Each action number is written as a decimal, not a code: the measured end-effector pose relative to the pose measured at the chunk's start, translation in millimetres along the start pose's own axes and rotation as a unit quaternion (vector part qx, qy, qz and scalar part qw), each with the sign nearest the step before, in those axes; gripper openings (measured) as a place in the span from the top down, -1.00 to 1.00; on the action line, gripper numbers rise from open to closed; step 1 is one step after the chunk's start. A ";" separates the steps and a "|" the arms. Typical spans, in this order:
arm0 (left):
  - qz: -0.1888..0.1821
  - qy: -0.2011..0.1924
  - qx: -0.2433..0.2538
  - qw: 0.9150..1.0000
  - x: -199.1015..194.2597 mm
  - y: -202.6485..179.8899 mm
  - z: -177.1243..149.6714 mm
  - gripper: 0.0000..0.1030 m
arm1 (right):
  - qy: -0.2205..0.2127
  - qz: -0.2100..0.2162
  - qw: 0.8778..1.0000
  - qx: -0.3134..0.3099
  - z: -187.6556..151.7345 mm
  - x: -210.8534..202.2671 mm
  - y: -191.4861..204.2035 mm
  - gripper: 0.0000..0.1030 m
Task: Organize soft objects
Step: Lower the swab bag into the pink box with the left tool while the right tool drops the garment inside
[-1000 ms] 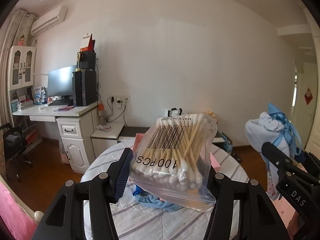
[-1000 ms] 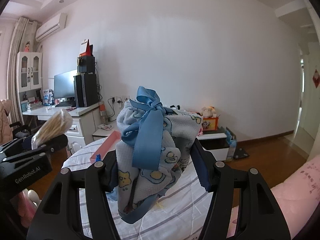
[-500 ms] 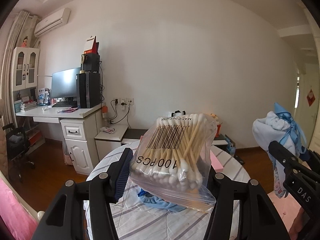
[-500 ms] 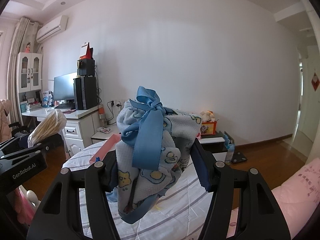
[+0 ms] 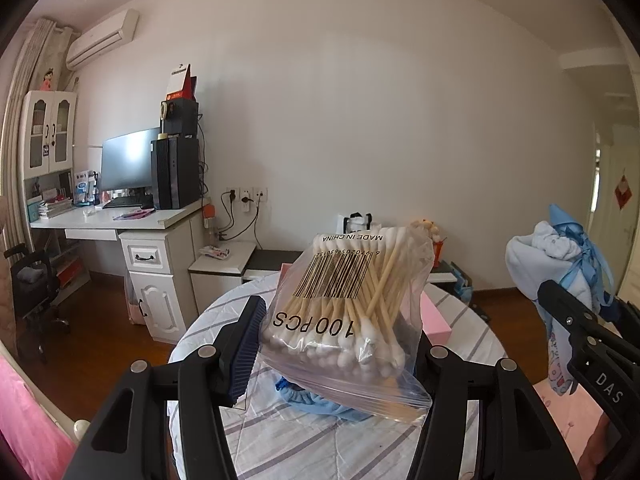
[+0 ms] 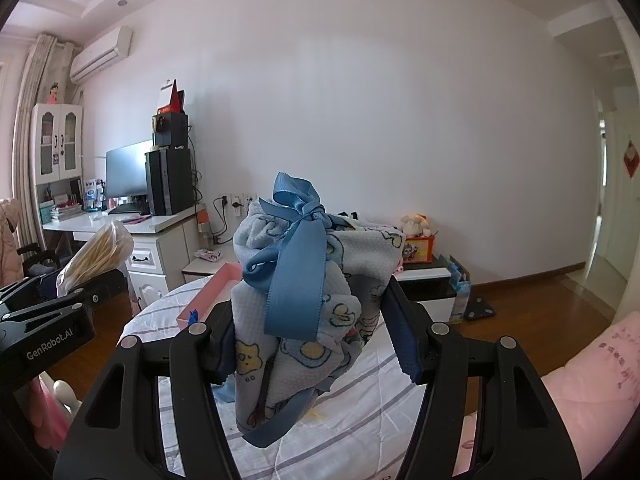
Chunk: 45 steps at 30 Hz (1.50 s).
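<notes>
A clear glossy plastic bag, crinkled, is seen around wooden-stemmed cotton swabs; a printed barcode is carried on the film; matt black plastic is shown on the left gripper, with ribbed dark-blue pads, probably rubber; a waffle-textured fleecy cloth bundle is tied with a ribbed satin ribbon, slightly shiny; the right gripper is finished in the same matt black plastic; the table is covered in striped, creased woven cloth; glossy polished wood is seen on the floor.
</notes>
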<state>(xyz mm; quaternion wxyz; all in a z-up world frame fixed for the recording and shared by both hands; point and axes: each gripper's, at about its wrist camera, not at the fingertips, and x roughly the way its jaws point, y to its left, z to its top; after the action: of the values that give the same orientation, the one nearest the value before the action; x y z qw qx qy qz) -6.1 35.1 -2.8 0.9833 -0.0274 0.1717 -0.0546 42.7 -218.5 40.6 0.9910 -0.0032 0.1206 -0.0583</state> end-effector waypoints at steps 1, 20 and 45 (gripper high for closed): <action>0.000 0.002 0.001 1.000 2.2 -0.3 0.0 -0.06 | 0.001 -0.001 1.000 0.001 0.7 1.5 -0.8 -0.13; -0.007 0.060 0.003 0.998 111.0 -3.7 33.3 -0.06 | 0.057 -0.009 0.998 0.012 10.7 111.6 -1.9 -0.13; 0.023 0.207 0.013 0.978 397.4 -36.9 135.2 -0.17 | 0.186 0.011 0.982 0.015 -14.7 280.5 3.6 -0.17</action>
<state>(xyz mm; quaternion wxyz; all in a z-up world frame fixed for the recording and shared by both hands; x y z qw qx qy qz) 407.9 -43.2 -6.1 0.9276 0.0014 0.3715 -0.0383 310.0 -247.4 -40.7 0.9516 0.0238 0.3024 -0.0486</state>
